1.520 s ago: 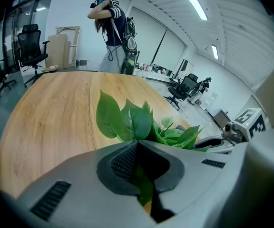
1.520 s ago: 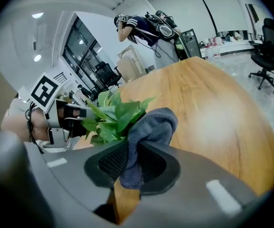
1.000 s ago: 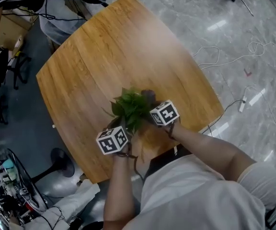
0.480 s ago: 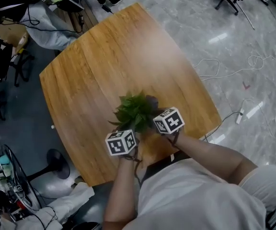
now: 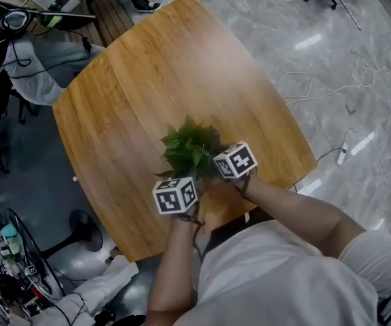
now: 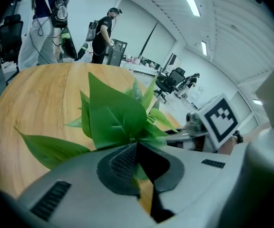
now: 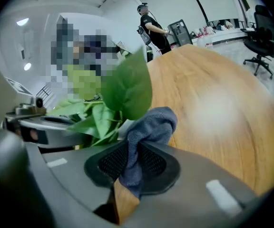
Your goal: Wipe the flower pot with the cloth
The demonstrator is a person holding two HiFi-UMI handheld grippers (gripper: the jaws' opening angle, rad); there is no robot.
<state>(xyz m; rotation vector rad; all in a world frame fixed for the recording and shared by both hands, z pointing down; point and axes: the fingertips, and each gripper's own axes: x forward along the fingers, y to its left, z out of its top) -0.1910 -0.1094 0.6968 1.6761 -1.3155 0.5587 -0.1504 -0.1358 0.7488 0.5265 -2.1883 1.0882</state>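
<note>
Wooden table point(image 5: 168, 66), rounded corners. 1 potted plant point(image 5: 190, 148) stands on it, between left gripper point(image 6: 137, 148) and right gripper point(image 7: 131, 158); pot hidden by leaves.

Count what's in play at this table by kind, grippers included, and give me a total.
Grippers: 2, the left gripper and the right gripper
Leafy plant: 1
Cloth: 1, grey-blue, pinched in the right gripper
Total: 4
</note>
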